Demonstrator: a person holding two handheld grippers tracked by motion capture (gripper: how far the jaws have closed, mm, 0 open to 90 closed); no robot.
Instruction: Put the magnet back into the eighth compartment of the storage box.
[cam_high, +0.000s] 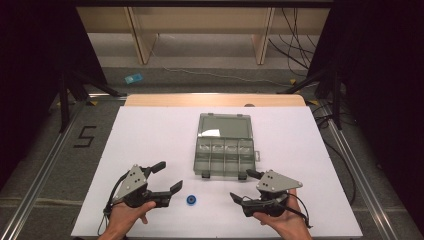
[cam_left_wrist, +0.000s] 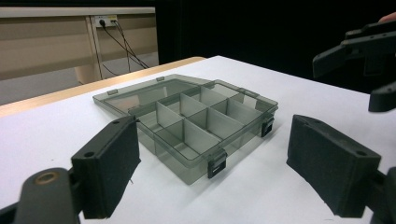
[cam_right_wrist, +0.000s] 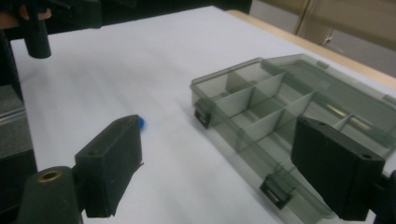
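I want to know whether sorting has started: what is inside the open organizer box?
The organizer box holds only its dividers; every compartment that shows looks empty. The lid lies open flat behind. In the right gripper view a jaw covers part of one compartment. The small blue piece sits outside, on the table.

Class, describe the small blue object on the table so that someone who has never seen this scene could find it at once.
Start at the white table and find the open grey organiser box near its middle. Move toward the person's edge, to the gap between the left gripper and the right gripper. The blue ring lies there: small, round, and the only brightly coloured thing on the table.
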